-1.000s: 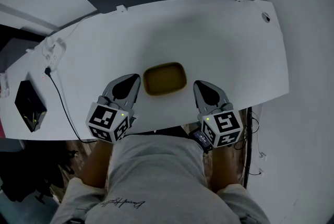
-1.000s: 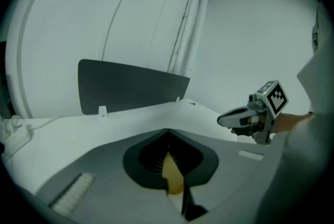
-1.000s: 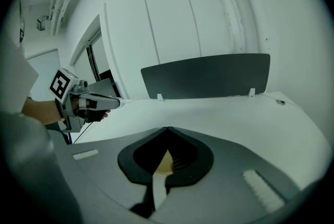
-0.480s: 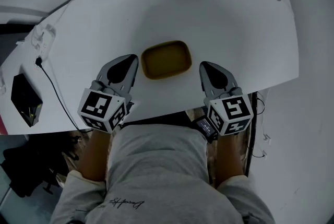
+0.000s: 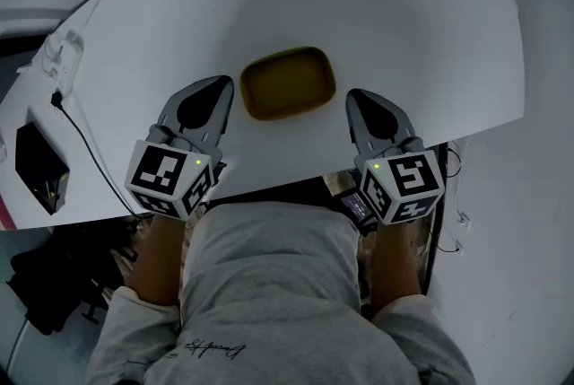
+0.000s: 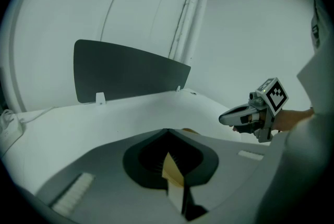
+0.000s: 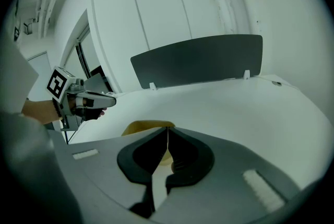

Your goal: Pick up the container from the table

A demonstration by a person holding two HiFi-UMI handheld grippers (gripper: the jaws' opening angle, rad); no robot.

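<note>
A shallow yellow container (image 5: 287, 83) lies on the white table (image 5: 430, 42), near its front edge. My left gripper (image 5: 224, 85) sits just left of it and my right gripper (image 5: 355, 96) just right of it, both pointing away from the person and apart from its rim. The left gripper view shows its own jaws (image 6: 167, 130) shut and empty, with a sliver of the container (image 6: 190, 131) past them and the right gripper (image 6: 225, 118) beyond. In the right gripper view the jaws (image 7: 167, 128) are together but for a hairline slit. The container (image 7: 141, 126) lies behind them.
A dark panel (image 7: 198, 61) stands along the table's far edge. At the table's left end are a black box (image 5: 40, 168), a black cable (image 5: 85, 141) and a white fitting (image 5: 61, 51). The person's grey-shirted body (image 5: 269, 284) is against the front edge.
Both grippers have sunk a little towards the table, keeping their places either side of the container. The head view has tilted, so the table and container sit higher in it.
</note>
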